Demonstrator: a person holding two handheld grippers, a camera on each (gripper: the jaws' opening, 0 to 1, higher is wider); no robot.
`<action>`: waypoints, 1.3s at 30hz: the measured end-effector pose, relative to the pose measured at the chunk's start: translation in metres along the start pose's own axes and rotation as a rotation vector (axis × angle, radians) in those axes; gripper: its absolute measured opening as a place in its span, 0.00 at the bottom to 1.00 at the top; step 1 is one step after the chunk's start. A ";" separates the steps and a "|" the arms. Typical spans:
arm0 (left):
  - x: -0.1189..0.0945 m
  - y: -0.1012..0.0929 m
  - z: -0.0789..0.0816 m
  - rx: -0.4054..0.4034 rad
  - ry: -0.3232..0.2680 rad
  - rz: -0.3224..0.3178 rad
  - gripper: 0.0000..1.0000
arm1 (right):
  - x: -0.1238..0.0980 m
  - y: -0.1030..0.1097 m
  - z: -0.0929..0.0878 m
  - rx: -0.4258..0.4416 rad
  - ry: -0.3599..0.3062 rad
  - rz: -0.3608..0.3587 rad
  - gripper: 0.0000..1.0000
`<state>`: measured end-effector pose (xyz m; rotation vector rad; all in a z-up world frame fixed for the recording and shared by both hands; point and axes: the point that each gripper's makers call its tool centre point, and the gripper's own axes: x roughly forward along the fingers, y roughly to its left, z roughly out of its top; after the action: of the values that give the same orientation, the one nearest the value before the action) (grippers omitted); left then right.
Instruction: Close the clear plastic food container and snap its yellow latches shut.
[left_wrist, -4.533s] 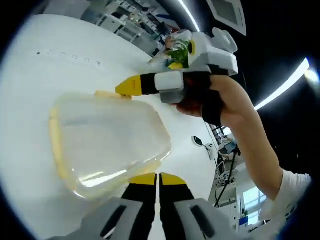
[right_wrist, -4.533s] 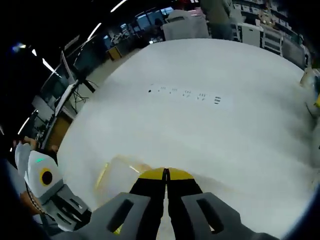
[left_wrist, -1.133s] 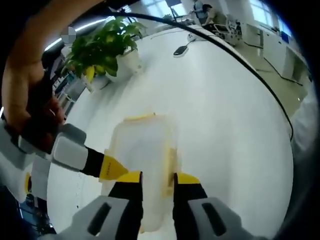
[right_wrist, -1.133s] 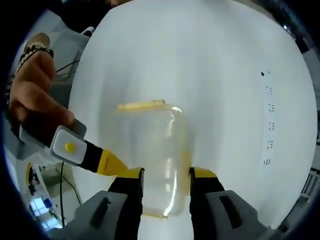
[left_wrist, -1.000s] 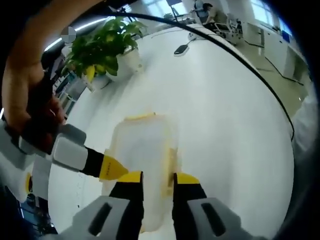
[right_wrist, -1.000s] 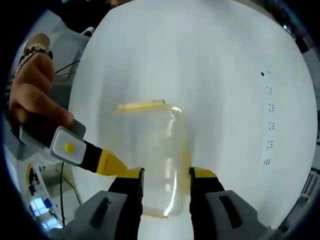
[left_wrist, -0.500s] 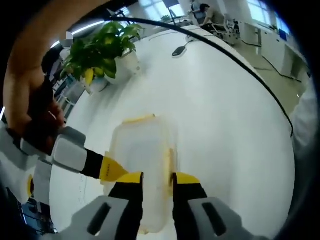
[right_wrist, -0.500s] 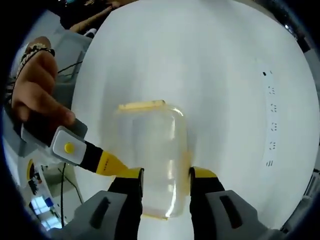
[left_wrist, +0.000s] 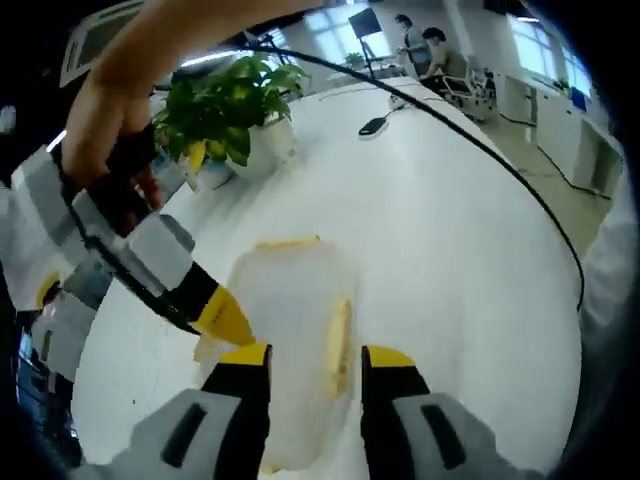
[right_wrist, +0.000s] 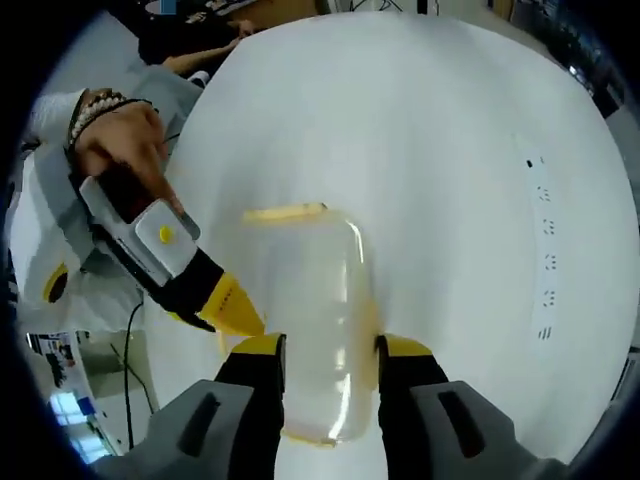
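The white worktop (right_wrist: 450, 150) carries the clear container (right_wrist: 305, 300). Both tongs (left_wrist: 315, 360) (right_wrist: 330, 350) straddle it, released. Light, slippery plastic; press at the yellow latch (left_wrist: 338, 335).

No readable text, label, brand or number anywhere; only small dark marks on the table (right_wrist: 480, 120), near its far edge, too small to read.

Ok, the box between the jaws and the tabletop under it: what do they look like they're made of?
The container looks like clear, slightly cloudy plastic: the table shows through its walls and a glossy highlight runs down one side. Its latch looks like opaque yellow plastic. The table is a smooth matte white surface, probably laminate; the pictures cannot settle that.
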<state>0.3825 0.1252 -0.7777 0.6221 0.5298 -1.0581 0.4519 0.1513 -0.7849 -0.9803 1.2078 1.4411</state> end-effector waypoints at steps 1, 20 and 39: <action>-0.002 -0.002 0.004 -0.106 -0.042 -0.034 0.39 | -0.001 -0.001 0.000 0.005 0.000 -0.008 0.33; -0.014 0.012 -0.008 -0.132 -0.110 0.084 0.26 | -0.003 0.004 -0.001 -0.017 0.048 -0.084 0.23; -0.016 0.017 -0.009 -0.101 -0.145 0.112 0.25 | -0.011 -0.009 -0.002 -0.139 0.095 -0.142 0.16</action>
<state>0.3908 0.1472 -0.7696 0.4762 0.4141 -0.9568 0.4626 0.1476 -0.7763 -1.2180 1.0933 1.3929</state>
